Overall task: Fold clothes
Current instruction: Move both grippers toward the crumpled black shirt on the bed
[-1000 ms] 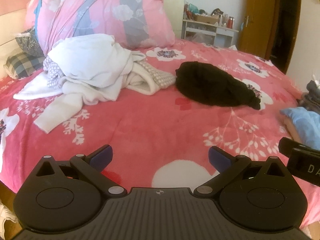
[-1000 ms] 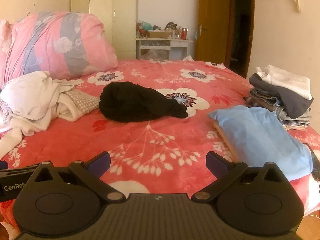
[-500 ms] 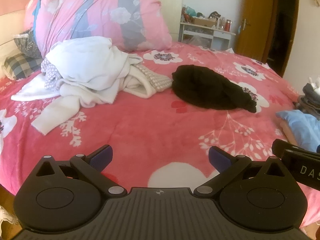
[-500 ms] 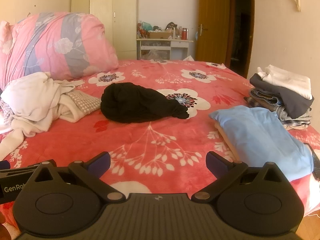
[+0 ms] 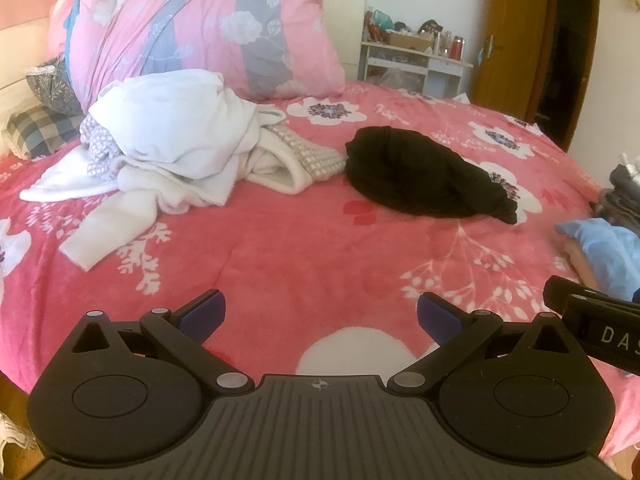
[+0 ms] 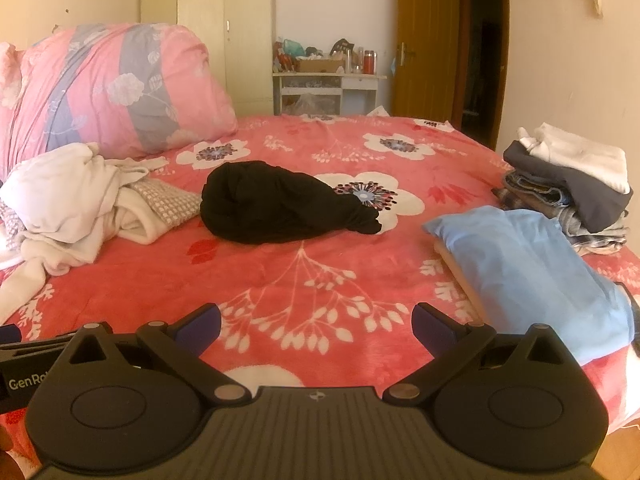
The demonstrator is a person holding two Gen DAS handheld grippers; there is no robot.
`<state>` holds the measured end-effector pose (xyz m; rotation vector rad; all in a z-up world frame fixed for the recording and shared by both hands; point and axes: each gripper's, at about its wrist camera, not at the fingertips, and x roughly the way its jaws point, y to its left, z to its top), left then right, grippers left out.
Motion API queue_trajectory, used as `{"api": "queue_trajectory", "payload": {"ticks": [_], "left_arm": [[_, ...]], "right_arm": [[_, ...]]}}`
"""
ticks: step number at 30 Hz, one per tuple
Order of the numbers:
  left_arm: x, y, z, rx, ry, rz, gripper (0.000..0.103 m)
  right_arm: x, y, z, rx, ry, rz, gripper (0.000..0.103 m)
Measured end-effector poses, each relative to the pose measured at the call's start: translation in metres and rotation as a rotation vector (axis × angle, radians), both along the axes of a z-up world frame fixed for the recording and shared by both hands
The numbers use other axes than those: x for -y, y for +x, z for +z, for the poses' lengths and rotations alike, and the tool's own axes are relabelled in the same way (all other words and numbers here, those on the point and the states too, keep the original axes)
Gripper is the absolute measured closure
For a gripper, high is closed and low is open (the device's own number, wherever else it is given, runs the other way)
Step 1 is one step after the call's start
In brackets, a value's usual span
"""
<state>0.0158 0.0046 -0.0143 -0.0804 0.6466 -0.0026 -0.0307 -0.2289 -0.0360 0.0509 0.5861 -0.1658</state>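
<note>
A crumpled black garment (image 5: 424, 178) lies on the red flowered bed, also in the right wrist view (image 6: 280, 202). A heap of white and checked clothes (image 5: 168, 148) lies to its left, and shows in the right wrist view (image 6: 76, 200). A folded light blue garment (image 6: 532, 272) lies at the right, beside a stack of folded clothes (image 6: 572, 184). My left gripper (image 5: 320, 316) is open and empty above the bed's near edge. My right gripper (image 6: 316, 322) is open and empty beside it, well short of the black garment.
A big pink and grey duvet (image 5: 200, 28) is piled at the head of the bed. A cluttered white desk (image 6: 328, 88) and a wooden door (image 6: 424, 48) stand behind the bed. The bed's right edge (image 6: 624, 376) drops to the floor.
Both grippers have tilted or moved slightly, so the clothes sit a little lower and nearer in the views. Both stay open and empty. The clothes have not moved.
</note>
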Motion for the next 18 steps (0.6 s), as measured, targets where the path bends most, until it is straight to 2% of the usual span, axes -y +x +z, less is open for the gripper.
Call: {"api": "queue_trajectory", "payload": {"ticks": [12, 18], "left_arm": [[-0.001, 0.019, -0.006, -0.018, -0.005, 0.003, 0.000], [0.000, 0.041, -0.018, -0.037, 0.003, 0.002, 0.000]], "right_arm": [[0.002, 0.021, -0.005, -0.012, 0.006, -0.002, 0.000], [0.009, 0.041, -0.025, -0.047, 0.013, -0.010, 0.000]]}}
